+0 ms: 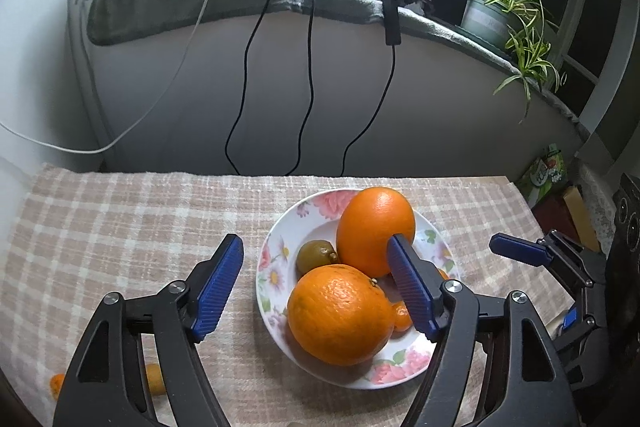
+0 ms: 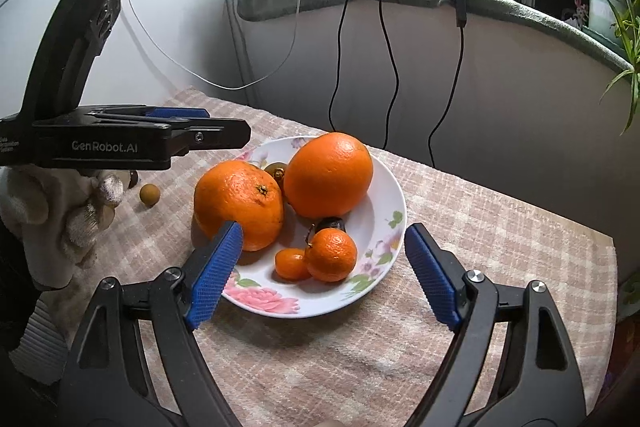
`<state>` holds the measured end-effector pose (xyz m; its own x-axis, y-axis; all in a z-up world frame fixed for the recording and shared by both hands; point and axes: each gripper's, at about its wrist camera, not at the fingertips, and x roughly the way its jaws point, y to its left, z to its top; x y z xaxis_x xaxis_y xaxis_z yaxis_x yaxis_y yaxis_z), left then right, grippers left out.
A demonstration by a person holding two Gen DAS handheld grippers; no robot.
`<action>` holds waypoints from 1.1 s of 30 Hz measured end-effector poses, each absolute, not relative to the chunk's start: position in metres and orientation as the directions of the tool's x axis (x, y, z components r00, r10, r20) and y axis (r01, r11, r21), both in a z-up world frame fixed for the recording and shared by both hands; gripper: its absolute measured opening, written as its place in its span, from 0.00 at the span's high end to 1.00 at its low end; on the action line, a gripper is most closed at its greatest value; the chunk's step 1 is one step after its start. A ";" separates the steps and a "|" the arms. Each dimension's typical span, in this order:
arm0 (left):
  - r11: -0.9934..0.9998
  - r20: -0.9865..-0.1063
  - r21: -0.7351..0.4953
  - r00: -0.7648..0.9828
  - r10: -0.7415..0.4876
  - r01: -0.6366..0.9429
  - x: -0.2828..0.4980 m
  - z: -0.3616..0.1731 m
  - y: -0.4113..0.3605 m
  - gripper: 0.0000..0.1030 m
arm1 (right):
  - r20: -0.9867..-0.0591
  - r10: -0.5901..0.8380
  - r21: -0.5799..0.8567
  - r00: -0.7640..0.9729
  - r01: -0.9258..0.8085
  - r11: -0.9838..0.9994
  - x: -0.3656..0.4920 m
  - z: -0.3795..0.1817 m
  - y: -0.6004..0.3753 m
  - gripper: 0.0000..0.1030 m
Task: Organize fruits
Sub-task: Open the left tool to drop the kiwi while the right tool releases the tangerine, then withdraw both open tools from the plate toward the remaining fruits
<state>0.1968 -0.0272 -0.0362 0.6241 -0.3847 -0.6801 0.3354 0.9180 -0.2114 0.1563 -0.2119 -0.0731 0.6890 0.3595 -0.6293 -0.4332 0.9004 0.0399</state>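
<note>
We held left gripper (image 1: 316, 277) spread wide over plate (image 1: 268, 247), gripping nothing. Right gripper (image 2: 324, 263) likewise spread, empty, near plate's front rim.

Plate held two big oranges (image 2: 329, 174) (image 2: 239, 203), mandarin (image 2: 331, 254), tiny kumquat (image 2: 292, 263), greenish kiwi (image 1: 316, 254); we judged collecting nearly done.

Stray fruit lay off plate on checked cloth (image 1: 140, 219): small brown one (image 2: 149, 194), orange bits (image 1: 57, 383) by cloth's edge. We judged those next.
</note>
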 end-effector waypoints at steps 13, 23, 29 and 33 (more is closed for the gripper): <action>0.921 -0.645 -0.170 0.667 -0.374 0.351 0.173 -0.017 -0.032 0.28 | -0.621 0.358 0.040 0.698 -0.427 0.903 0.146 -0.065 -0.212 0.17; 0.926 -0.610 -0.159 0.704 -0.365 0.343 0.151 -0.001 -0.019 0.28 | -0.602 0.368 0.027 0.709 -0.443 0.896 0.130 -0.052 -0.200 0.17; 0.932 -0.597 -0.151 0.722 -0.351 0.329 0.137 0.004 -0.009 0.28 | -0.594 0.384 0.023 0.707 -0.462 0.886 0.122 -0.047 -0.189 0.17; 0.937 -0.592 -0.154 0.729 -0.342 0.314 0.129 0.005 -0.001 0.28 | -0.591 0.396 0.021 0.703 -0.477 0.878 0.117 -0.045 -0.181 0.17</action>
